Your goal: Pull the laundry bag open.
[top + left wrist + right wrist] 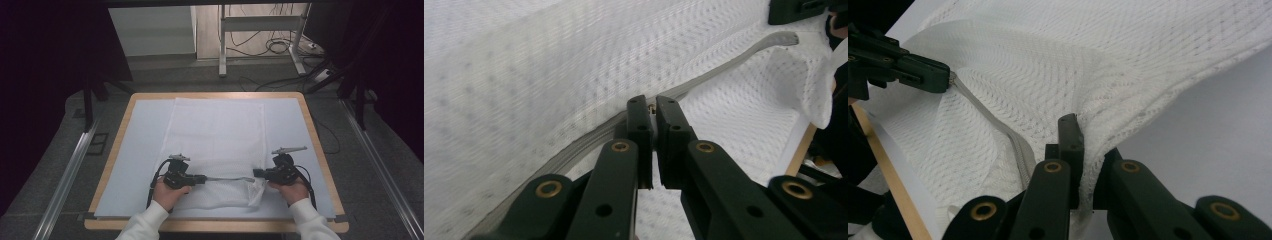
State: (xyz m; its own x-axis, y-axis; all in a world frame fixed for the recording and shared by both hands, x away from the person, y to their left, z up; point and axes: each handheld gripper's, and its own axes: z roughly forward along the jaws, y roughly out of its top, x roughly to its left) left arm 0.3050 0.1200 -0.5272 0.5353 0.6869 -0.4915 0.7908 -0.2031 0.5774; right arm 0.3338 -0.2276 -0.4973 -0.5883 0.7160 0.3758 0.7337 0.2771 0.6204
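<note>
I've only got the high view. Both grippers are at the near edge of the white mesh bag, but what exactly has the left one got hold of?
Observer: In the left gripper view, the left gripper is shut on the small metal zipper slider.
Operator: And the right one?
Observer: The right gripper is shut on a fold of the mesh bag, near the end of the zipper; the fabric drapes over one of its fingers.
Operator: Is that stretch of zipper closed?
Observer: In the right gripper view it runs as one grey band from the left gripper towards the right one. I cannot tell whether its teeth are joined.
</note>
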